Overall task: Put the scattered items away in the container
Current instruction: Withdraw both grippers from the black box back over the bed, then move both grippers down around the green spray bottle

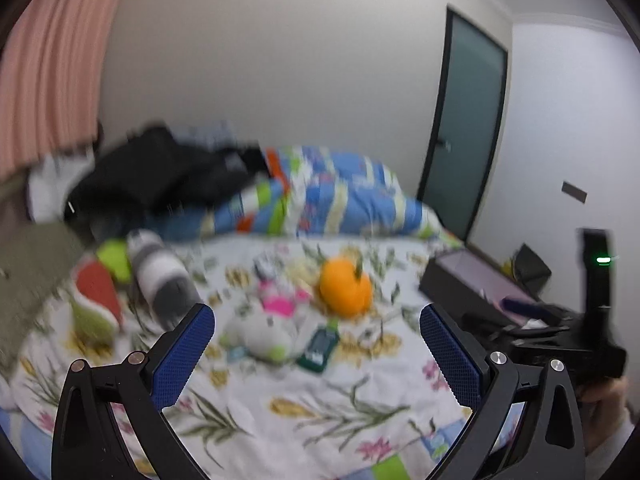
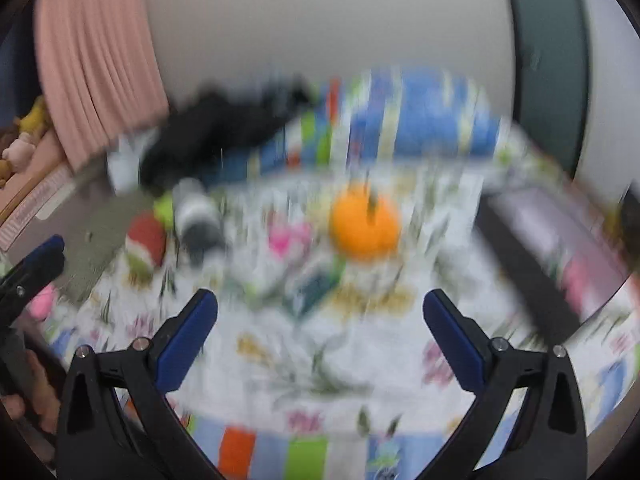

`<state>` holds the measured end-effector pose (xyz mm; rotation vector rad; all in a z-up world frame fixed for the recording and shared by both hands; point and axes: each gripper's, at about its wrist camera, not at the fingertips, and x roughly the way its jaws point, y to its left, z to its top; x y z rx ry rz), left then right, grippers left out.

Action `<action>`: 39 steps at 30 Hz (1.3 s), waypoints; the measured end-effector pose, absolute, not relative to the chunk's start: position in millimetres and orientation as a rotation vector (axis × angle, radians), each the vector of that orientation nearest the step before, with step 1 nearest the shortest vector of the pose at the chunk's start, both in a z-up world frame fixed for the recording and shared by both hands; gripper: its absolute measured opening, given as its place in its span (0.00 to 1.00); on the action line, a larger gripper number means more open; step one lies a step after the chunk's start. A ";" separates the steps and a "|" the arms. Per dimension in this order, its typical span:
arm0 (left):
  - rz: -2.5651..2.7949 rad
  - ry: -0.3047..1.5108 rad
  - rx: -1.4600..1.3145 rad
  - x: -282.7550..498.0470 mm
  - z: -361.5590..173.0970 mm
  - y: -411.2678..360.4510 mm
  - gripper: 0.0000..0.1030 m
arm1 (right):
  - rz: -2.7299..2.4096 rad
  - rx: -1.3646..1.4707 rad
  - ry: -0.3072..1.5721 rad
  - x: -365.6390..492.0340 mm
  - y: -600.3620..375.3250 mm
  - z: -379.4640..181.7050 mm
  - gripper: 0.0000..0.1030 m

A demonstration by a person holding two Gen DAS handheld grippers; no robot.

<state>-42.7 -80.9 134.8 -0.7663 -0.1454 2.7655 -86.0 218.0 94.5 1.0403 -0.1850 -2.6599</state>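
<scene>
Scattered items lie on a floral bedsheet [image 1: 304, 412]: an orange plush fruit [image 1: 346, 286], a pink toy [image 1: 280, 300], a white plush [image 1: 256, 334], a dark green packet [image 1: 320, 348], a grey-and-white roll [image 1: 162, 276], a red-and-green watermelon plush [image 1: 96, 300] and a lime ball [image 1: 114, 260]. A black box container [image 1: 476, 284] stands open at the right. My left gripper [image 1: 316, 356] is open and empty above the sheet, short of the items. My right gripper [image 2: 320, 340] is open and empty; its view is blurred, showing the orange plush fruit [image 2: 366, 226] and the container [image 2: 552, 256].
A folded colourful quilt [image 1: 332, 196] and a black bag [image 1: 160, 176] lie at the far side of the bed. A pink curtain [image 1: 52, 64] hangs at the left and a dark door [image 1: 468, 120] is at the right. The right gripper's body [image 1: 596, 320] shows beside the container.
</scene>
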 end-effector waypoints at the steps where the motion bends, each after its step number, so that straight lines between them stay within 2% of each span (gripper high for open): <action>1: 2.748 -0.141 -0.813 -51.1 122.5 -79.5 0.99 | -2.630 1.083 -0.282 -94.9 225.0 78.2 0.99; 6: 2.674 -0.103 -0.908 -69.3 80.2 -68.1 0.99 | -2.640 1.123 -0.386 -112.2 239.3 39.9 1.00; 15: 2.623 -0.063 -1.021 -115.2 40.8 -49.5 0.99 | -2.427 1.109 -0.675 -153.3 252.2 -12.0 1.00; 21: 2.506 -0.100 -1.087 -148.4 4.2 -30.2 0.99 | -2.340 1.083 -0.654 -182.9 241.6 -28.0 1.00; 26: 2.387 -0.122 -1.159 -173.5 -28.0 -14.2 0.99 | -2.107 1.151 -0.895 -221.3 244.1 -68.7 0.99; 29: 2.330 -0.175 -1.224 -188.7 -47.9 -11.6 0.99 | -1.997 1.176 -1.029 -242.5 246.9 -92.9 0.94; 39: 2.147 -0.601 -1.321 -223.4 -98.5 -36.9 0.99 | -1.839 1.182 -1.140 -279.0 233.7 -131.7 0.85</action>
